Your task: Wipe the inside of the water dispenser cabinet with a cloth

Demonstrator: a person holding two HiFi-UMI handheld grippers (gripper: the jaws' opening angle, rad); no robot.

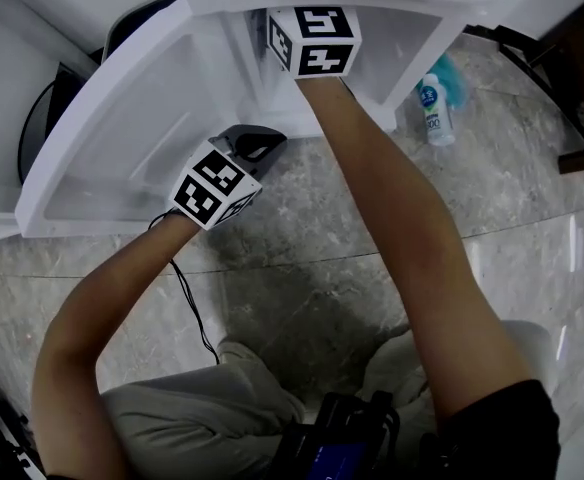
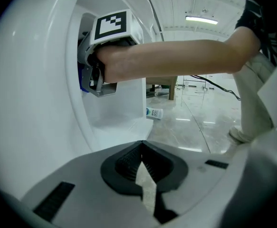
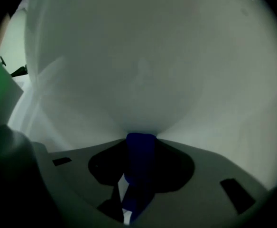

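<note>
Looks like smooth white plastic all over the cabinet [image 1: 122, 118], faint sheen on the inside walls. Polished stone for the floor [image 1: 302, 288], properly glossy, mirroring the ceiling lights. Matt grey plastic on the left claw [image 2: 142, 151] and right claw [image 3: 141, 144], plus ribbed black pads [image 2: 126, 163]. Soft-looking blue cloth [image 3: 138, 175] in the right one. Shiny plastic on that little bottle [image 1: 433, 108] too.
</note>
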